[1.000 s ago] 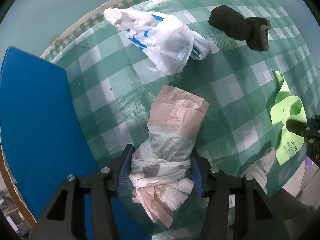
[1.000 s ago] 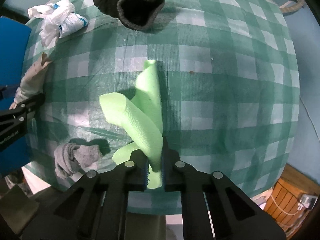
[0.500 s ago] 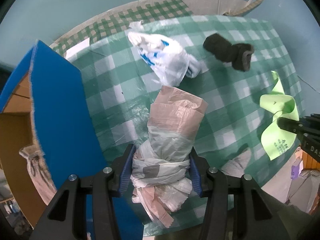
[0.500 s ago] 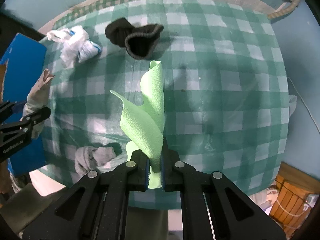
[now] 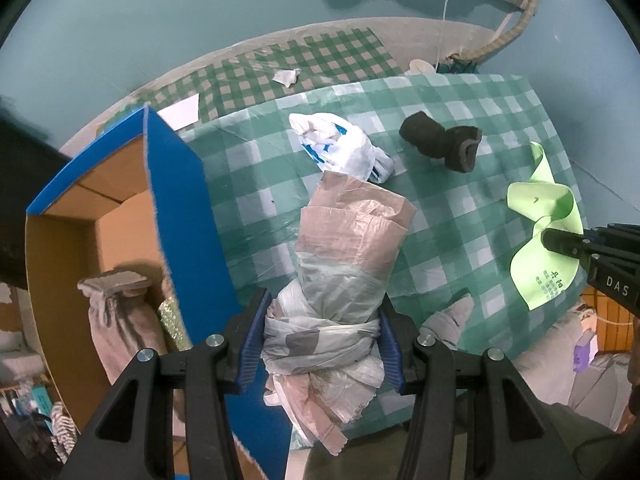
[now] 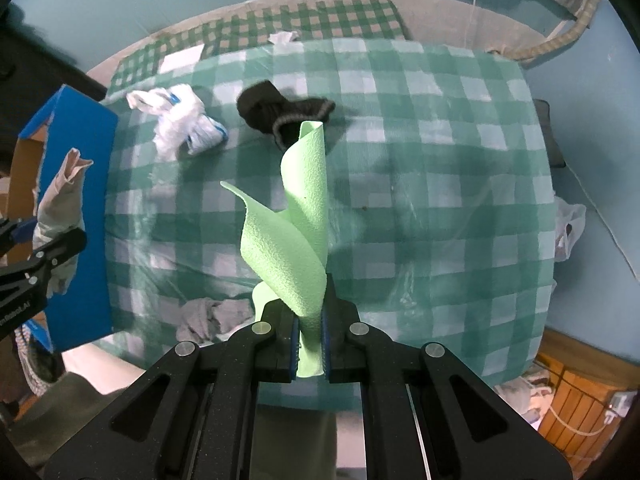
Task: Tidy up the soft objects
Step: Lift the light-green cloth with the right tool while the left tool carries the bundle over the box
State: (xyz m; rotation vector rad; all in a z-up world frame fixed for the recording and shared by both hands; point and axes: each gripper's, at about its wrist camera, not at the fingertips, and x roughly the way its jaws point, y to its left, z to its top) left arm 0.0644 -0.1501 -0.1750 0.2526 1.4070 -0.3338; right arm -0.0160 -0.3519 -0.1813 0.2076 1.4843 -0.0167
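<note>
Checked green cloth covers the bench (image 6: 440, 168), now farther below both grippers than a second ago. The left gripper (image 5: 322, 340) is clamped on a knotted plastic bag bundle (image 5: 340, 280), the right gripper (image 6: 310, 344) pinched on a green foam sheet (image 6: 296, 232). Both are lifted clear, and the open blue box (image 5: 176, 200) at the bench's left has come into view, likely their destination.

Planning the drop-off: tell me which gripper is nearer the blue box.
Left. The left gripper, shut on the knotted plastic bag, hangs right beside the blue box. The right gripper, holding the green sheet, is farther off, over the table's middle.

Home room, checked tablecloth (image 6: 420, 184) on table, teal floor (image 5: 160, 32), wooden crate (image 6: 580, 404), scattered household clutter
</note>
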